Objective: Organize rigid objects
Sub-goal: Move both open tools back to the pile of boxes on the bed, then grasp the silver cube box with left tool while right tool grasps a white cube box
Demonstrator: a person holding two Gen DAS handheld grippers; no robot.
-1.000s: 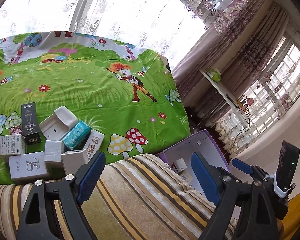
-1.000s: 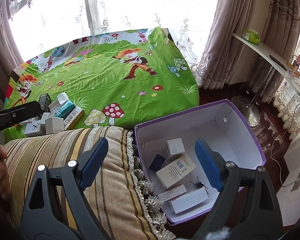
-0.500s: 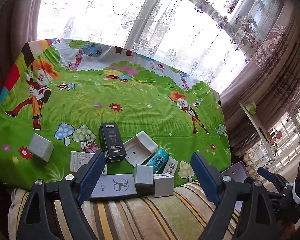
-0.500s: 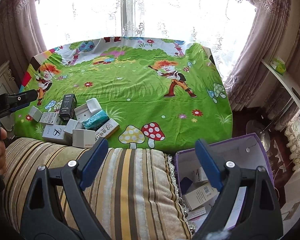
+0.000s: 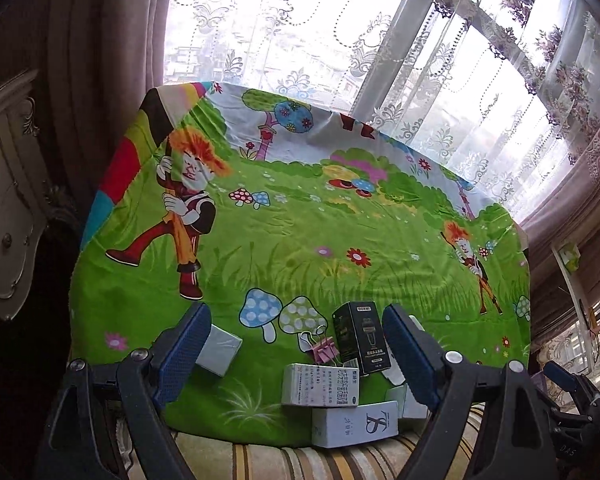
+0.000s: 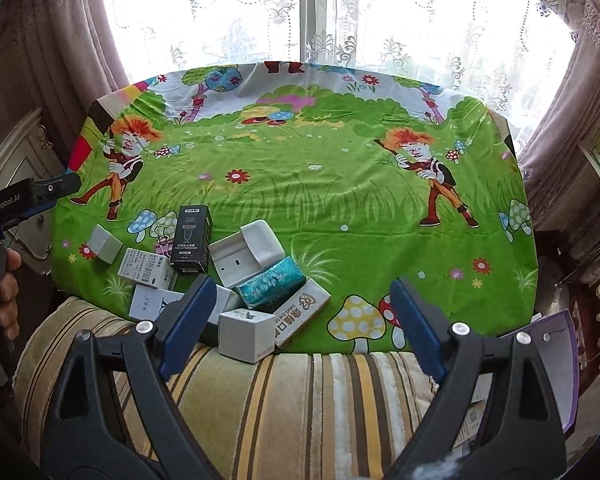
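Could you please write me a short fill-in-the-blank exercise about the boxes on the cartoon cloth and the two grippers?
1. The black box lies beside a pink binder ____.
2. The small box with the patterned fabric look is ____ in colour.
3. Both the left gripper and the right gripper have their jaws ____, with nothing held.
4. The storage box at the right edge of the right wrist view has a ____ rim.

Missing words: clip; teal; open; purple
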